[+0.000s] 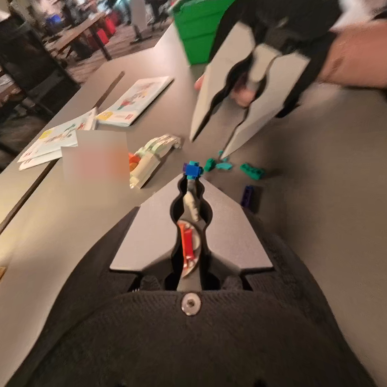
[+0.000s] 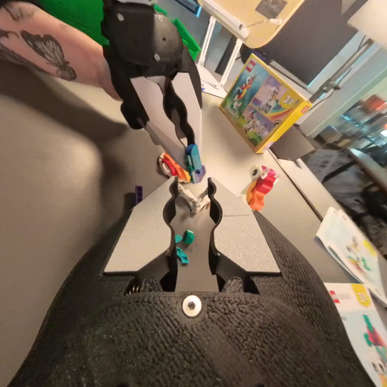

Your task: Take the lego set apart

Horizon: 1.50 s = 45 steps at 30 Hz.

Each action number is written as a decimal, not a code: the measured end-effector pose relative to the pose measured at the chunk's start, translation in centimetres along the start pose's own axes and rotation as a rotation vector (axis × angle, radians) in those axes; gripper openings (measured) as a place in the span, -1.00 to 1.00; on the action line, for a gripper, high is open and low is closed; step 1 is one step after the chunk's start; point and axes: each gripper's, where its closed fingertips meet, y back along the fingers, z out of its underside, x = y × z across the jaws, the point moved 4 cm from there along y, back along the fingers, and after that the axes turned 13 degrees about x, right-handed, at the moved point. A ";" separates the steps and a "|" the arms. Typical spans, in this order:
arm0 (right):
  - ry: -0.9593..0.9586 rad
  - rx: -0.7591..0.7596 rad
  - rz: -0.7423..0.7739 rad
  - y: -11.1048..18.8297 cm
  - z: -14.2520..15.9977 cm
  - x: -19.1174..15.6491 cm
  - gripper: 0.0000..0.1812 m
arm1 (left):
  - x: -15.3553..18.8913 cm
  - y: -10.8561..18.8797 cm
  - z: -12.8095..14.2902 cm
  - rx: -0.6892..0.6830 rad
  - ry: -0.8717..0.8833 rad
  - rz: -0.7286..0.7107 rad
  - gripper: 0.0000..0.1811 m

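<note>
My left gripper (image 1: 191,178) is shut on a small blue, teal and lavender lego piece (image 1: 192,170) and holds it above the grey table (image 1: 83,209). In the right wrist view the same piece (image 2: 193,163) sticks out of the left gripper's tips (image 2: 191,151). My right gripper (image 2: 192,180) is open and empty, just in front of that piece and above loose teal bricks (image 2: 185,240). It also shows in the left wrist view (image 1: 208,146), its tips low over the teal bricks (image 1: 224,166). A white lego part (image 2: 194,199) lies beneath.
A red and orange disc (image 2: 170,165), a red, orange and white lego chunk (image 2: 259,188), a white assembly (image 1: 150,161) and a purple brick (image 1: 248,195) lie on the table. Booklets (image 1: 134,100) lie left. A green bin (image 1: 196,31) and the lego box (image 2: 266,102) stand farther back. The tips of both grippers are at nearly the same place. From either gripper's tips it is about 6 cm to the purple brick (image 1: 248,195).
</note>
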 end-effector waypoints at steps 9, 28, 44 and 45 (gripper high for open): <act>-0.239 0.083 -0.174 -0.4 -0.7 -1.9 -0.70 | 2.4 1.1 -2.7 0.223 0.335 0.341 -0.92; -0.835 0.448 -0.257 -0.4 -4.3 -0.4 -0.82 | 1.4 2.2 -5.1 0.361 0.426 0.338 -0.93; -0.941 0.481 -0.286 -0.4 -4.0 -0.2 -0.82 | 1.0 2.1 -4.8 0.389 0.501 0.308 -0.90; -0.923 0.474 -0.277 -0.4 -3.9 -0.2 -0.82 | 1.0 2.1 -4.8 0.390 0.514 0.314 -0.87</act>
